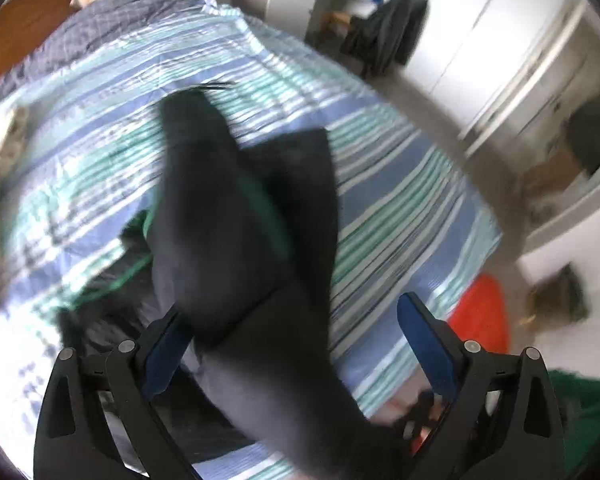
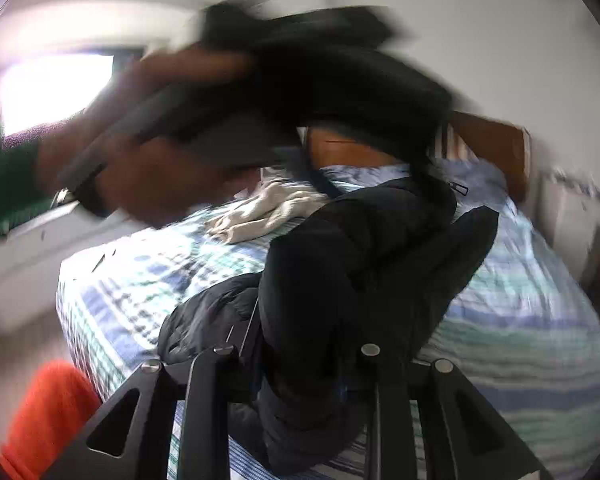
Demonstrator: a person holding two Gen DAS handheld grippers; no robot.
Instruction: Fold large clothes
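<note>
A black jacket with green trim [image 1: 228, 208] hangs lifted over the striped bed. In the left wrist view it drapes down between the wide-apart blue pads [image 1: 424, 340] of my left gripper [image 1: 296, 344], which stands open; whether the cloth touches the left pad I cannot tell. Seen from the right wrist, my right gripper [image 2: 296, 356] is shut on a thick fold of the jacket [image 2: 340, 264], which rises up and away from the fingers. Above it a blurred hand [image 2: 160, 184] with a green sleeve [image 2: 4, 184] holds a dark, smeared shape.
The bed wears a blue, green and white striped cover [image 1: 400, 184]. A beige garment [image 2: 268, 208] lies at its far side, with a grey quilt [image 1: 112, 28] by the wooden headboard [image 1: 16, 20]. White wardrobes [image 1: 480, 40] and a chair with dark clothes [image 1: 384, 32] stand beyond. Something orange [image 1: 480, 312] sits at the bed's near edge.
</note>
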